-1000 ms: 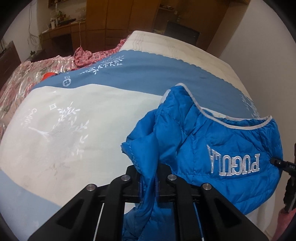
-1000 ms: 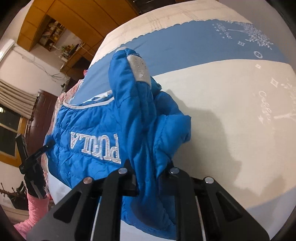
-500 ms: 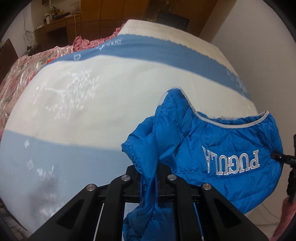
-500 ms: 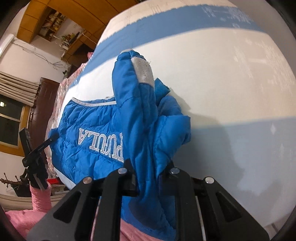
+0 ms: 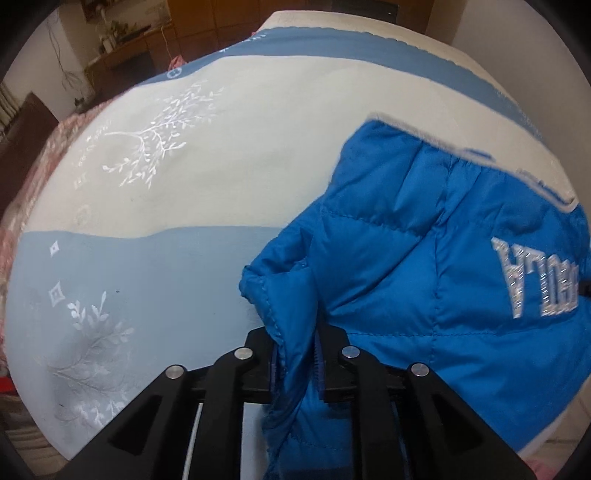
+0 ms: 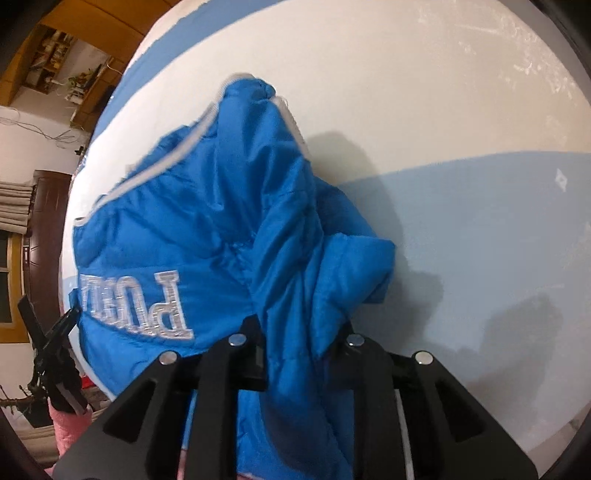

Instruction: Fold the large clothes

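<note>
Nearest my left camera, the left gripper (image 5: 295,360) is clamped on a bunched fold of the blue puffer jacket (image 5: 424,266), the fabric pinched between both jaws and spilling below them. In my right camera the right gripper (image 6: 295,354) is likewise closed on a thick gather of the jacket (image 6: 207,229), with a rolled cuff or sleeve end hanging just to the right of the jaws.

I judge the jacket light, soft and puffy, with a slick quilted shell. It will compress in the grip and could creep out if I pull hard, so I would rather hold seams, hem or bound edges than loose quilting. Both grips look like they have several layers bunched together, which I expect will make a clean fold harder until the cloth is spread.

Beyond the grippers, the jacket hangs between my two holds above the bedspread (image 5: 155,258), its lower part seemingly draped toward it; I cannot tell how much rests on the cover. The silver embroidered lettering (image 5: 535,284) reads upside down from the left camera, so I take the garment to be inverted relative to me. Its long axis runs roughly across, from one gripper to the other. The grey-piped edge (image 6: 147,173) lies on the far side of the jacket from me.

Farther off, past the bedspread's blue and cream bands, stand the wooden cabinets (image 5: 207,22).
</note>
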The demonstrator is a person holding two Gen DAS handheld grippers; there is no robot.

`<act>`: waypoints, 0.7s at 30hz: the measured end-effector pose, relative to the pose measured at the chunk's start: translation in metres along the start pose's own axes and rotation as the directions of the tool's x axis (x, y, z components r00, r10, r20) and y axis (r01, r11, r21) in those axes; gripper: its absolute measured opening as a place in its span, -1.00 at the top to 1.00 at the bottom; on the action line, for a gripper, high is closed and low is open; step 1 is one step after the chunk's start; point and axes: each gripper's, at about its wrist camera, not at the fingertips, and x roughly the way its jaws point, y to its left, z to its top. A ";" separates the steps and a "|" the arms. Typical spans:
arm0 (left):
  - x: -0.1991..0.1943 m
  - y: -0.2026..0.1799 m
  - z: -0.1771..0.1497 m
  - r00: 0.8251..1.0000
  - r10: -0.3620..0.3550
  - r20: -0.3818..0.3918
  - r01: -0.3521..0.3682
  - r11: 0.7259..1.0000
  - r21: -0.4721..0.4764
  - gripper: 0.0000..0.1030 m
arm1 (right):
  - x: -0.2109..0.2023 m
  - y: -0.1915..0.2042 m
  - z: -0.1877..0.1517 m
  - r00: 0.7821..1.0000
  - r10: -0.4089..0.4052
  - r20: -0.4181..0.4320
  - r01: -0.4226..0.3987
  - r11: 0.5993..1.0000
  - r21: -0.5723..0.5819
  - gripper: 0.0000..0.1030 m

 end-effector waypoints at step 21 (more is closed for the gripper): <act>-0.094 -0.011 -0.014 0.990 -0.051 0.130 0.052 0.999 -0.002 0.57 | -0.074 0.064 -0.076 0.963 -0.188 0.196 0.227 0.952 -0.205 0.41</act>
